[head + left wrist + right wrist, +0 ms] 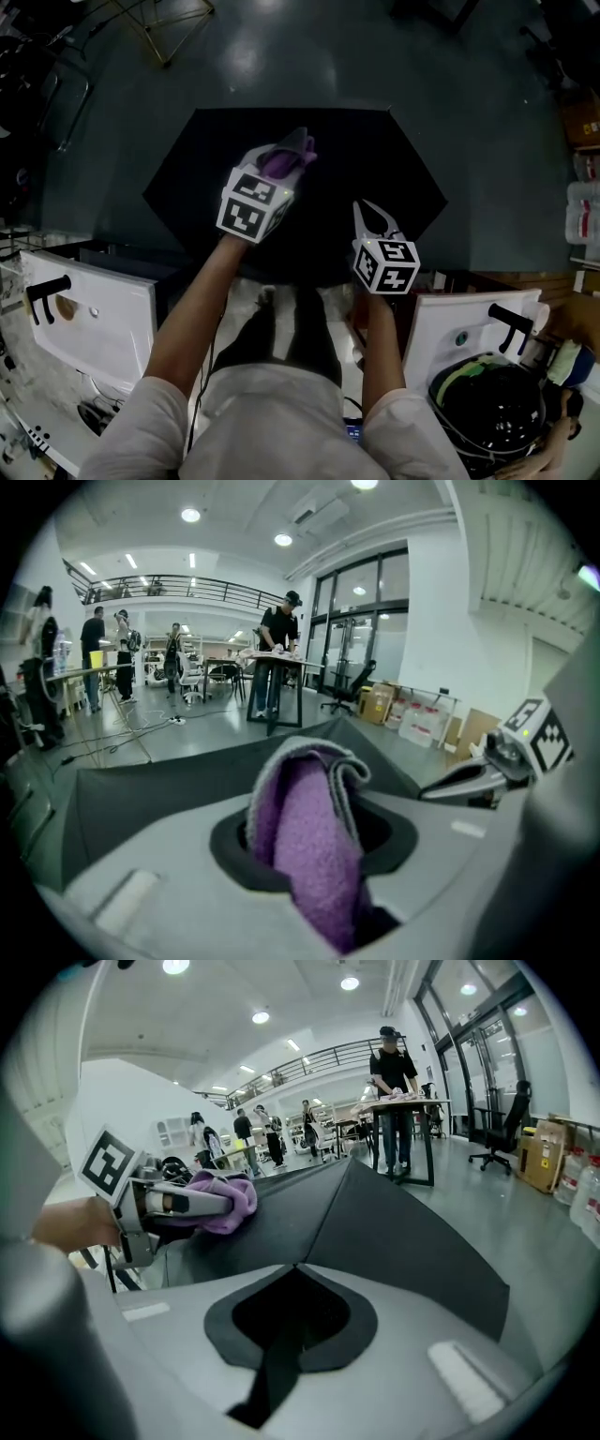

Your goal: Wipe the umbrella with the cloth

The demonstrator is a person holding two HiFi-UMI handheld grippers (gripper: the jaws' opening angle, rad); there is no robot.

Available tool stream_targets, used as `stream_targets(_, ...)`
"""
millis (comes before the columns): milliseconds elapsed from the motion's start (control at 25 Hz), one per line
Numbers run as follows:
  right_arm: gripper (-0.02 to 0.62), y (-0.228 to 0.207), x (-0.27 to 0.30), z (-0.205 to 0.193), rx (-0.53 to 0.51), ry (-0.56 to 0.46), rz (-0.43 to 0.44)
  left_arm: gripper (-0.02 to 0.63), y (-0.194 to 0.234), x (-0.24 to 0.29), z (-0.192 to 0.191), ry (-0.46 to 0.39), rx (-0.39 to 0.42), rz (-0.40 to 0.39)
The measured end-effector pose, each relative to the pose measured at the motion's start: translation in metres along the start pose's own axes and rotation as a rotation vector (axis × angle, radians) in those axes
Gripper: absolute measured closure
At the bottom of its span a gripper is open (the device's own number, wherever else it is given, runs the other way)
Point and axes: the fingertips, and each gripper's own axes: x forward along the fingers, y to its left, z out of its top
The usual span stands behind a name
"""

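Observation:
An open black umbrella (375,159) lies canopy-up on the grey floor in front of me. My left gripper (304,143) hovers over its left-centre panel, shut on a folded purple cloth (279,160). In the left gripper view the cloth (314,836) bulges out between the jaws, with the umbrella (141,789) beyond. My right gripper (362,206) is over the canopy's near right part, jaws shut, with nothing seen between them. The right gripper view shows its tips (296,1267) meeting over the umbrella (403,1232), and the left gripper (202,1202) with the cloth (230,1199) off to the left.
White basin-like units stand at my left (94,300) and right (459,328), with a black bowl (492,398) near the right one. A gold wire stand (169,28) is far left. Boxes (586,122) line the right wall. People work at a table (281,663) far off.

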Motion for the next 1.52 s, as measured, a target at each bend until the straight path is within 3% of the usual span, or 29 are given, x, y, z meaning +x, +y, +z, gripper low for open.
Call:
stream_targets(600, 0.589, 0.039, -0.028, -0.055, 0.027, 0.016, -0.015, 0.472, -0.043, -0.059, -0.085, 0.002, -0.018, -0.03)
stream_targets(1120, 0.589, 0.06, -0.072, -0.093, 0.057, 0.007, -0.04, 0.472, -0.105, -0.068, -0.204, 0.134, -0.078, -0.117)
stream_targets(1520, 0.588, 0.06, -0.086, -0.12, 0.076, 0.022, -0.072, 0.472, -0.141, -0.053, -0.271, 0.239, -0.038, -0.19)
